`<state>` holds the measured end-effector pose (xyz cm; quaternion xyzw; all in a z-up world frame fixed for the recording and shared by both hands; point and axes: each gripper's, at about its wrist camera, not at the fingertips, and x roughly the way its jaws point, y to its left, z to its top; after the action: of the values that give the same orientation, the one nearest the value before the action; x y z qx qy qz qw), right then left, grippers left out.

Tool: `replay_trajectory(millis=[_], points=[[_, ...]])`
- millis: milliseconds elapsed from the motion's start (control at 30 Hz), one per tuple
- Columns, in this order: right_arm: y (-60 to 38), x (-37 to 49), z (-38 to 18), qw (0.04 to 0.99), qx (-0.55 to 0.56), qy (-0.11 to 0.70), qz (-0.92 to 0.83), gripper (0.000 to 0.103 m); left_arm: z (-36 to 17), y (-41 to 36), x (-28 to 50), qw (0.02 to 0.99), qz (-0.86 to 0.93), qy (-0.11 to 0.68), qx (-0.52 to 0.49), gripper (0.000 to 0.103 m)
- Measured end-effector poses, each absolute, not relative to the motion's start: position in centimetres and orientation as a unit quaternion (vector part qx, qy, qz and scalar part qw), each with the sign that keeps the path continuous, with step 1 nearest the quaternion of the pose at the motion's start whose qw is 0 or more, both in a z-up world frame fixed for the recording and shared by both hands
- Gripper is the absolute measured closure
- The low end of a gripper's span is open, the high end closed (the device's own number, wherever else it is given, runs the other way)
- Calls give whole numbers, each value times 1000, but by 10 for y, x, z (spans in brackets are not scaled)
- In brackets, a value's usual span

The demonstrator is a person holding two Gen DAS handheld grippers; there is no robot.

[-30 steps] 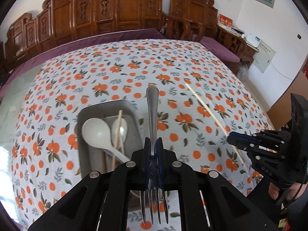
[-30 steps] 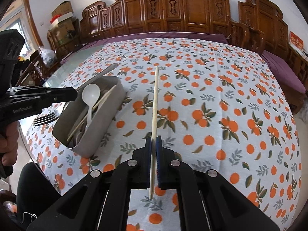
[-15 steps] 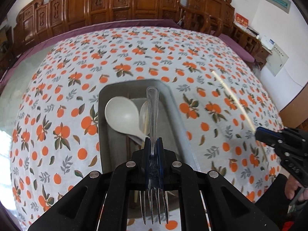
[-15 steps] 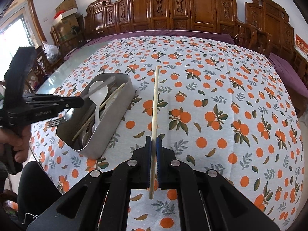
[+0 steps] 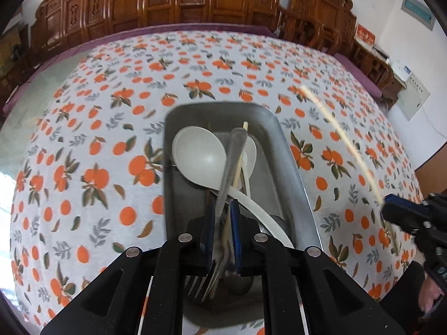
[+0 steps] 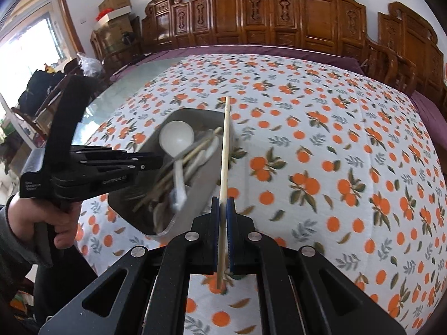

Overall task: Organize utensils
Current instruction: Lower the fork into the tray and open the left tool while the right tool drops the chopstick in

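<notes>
Left tool (image 5: 223, 223) over the metal tray (image 5: 293, 167), jaws opening around the steel fork (image 5: 227, 173); fork now tilted between the blue pads, slack rather than pinched as a moment earlier, handle leaning over the tray's contents, tines just below the tool. Tray, formerly off to the left tool's side, now directly beneath it. Release of the fork into the tray judged to be under way.

Right tool (image 6: 222, 234) clamped on one pale wooden chopstick (image 6: 225, 150), brought from open tablecloth to the tray's near rim; tip reaching past the tray's far corner. Deposit of the chopstick judged the following step.

Tray: dull grey metal, rectangular, rounded corners, sloped walls. Inside: white plastic spoon (image 5: 199, 153) with smooth oval bowl and curved handle, a second pale spoon beneath, thin wooden chopsticks. Table under a white tablecloth (image 6: 335, 167), matte, printed with oranges and leaves.
</notes>
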<state>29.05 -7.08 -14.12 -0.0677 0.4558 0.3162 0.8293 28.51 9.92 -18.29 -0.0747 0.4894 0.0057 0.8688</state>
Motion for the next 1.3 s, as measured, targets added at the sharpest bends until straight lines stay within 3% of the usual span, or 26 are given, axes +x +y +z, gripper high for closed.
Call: replay_trajectory(millis=[867,1267,1300], points=[[24,315,-182,794,-41,501,341,95,-110,137,214,903,27,420,-81,93],[-25,284,-121,831,-34,434,346,93,-75,113,191,921,24,383,-65,74],[-30,280,-116,834,-34,428,345,93,-72,111,189,922,23,380,-64,68]])
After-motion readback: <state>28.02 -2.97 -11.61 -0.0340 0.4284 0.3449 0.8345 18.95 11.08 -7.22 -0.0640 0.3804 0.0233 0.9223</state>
